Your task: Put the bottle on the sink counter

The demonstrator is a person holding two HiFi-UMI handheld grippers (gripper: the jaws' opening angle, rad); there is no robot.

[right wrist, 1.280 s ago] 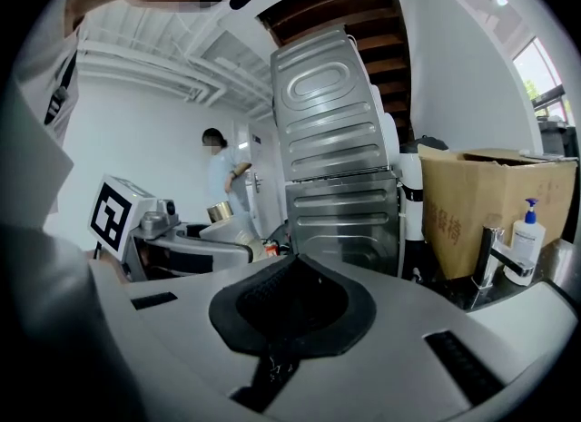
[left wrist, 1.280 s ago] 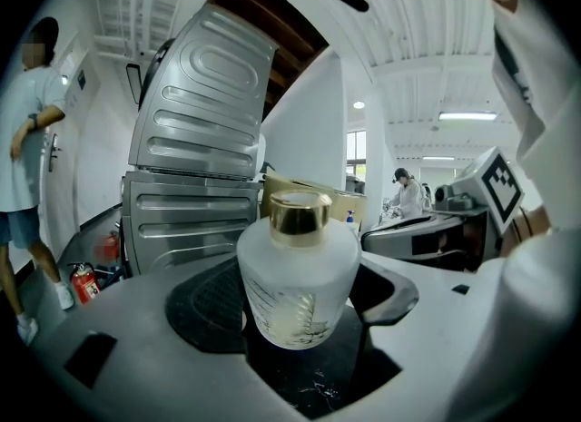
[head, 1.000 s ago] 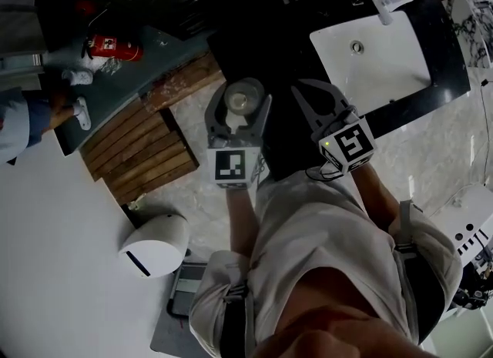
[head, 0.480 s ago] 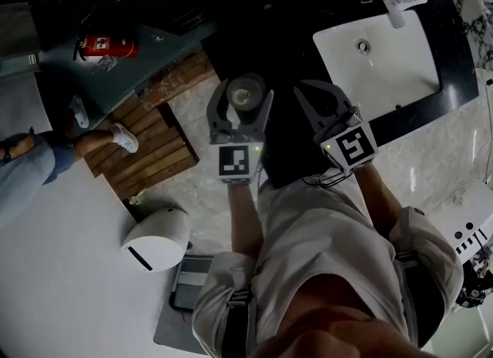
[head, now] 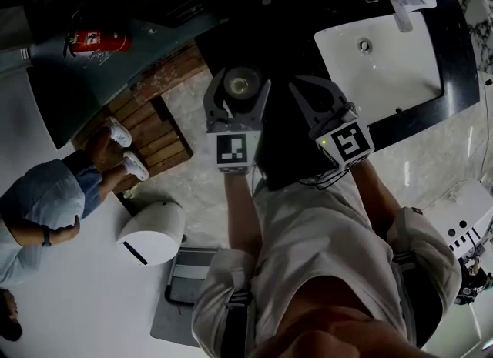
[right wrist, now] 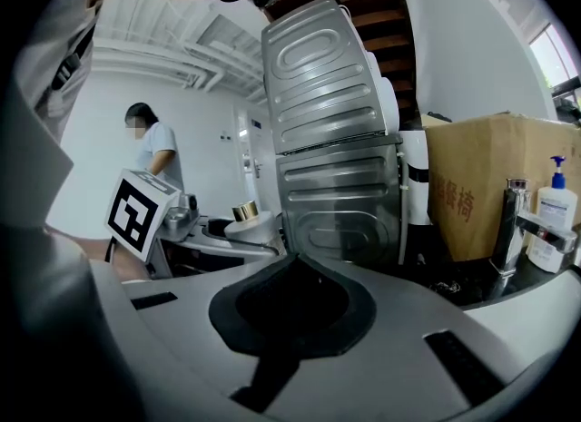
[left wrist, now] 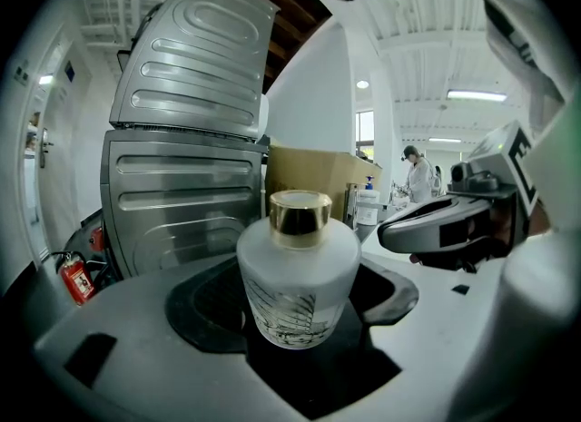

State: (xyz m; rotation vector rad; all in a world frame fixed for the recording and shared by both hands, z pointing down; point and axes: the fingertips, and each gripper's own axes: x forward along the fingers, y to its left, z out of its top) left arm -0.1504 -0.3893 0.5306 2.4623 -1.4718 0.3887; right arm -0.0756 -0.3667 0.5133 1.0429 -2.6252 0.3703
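The black sink counter (head: 456, 48) with its white basin (head: 385, 64) fills the 1 to 2 o'clock part of the head view. The floor lies under both tools. The left tool (head: 239, 79) is clamped on the frosted bottle (left wrist: 298, 275), which is carried in the air and not yet over the counter. From this tool the basin lies toward 2 o'clock. The right tool (head: 308, 87) hangs just beside it at 3 o'clock, nearer the counter, its jaws together on nothing. The bottle stands upright in the pads, its long axis vertical and its gold cap (left wrist: 300, 216) on top. The set-down therefore likely calls for a carry toward 2 o'clock past the right tool.
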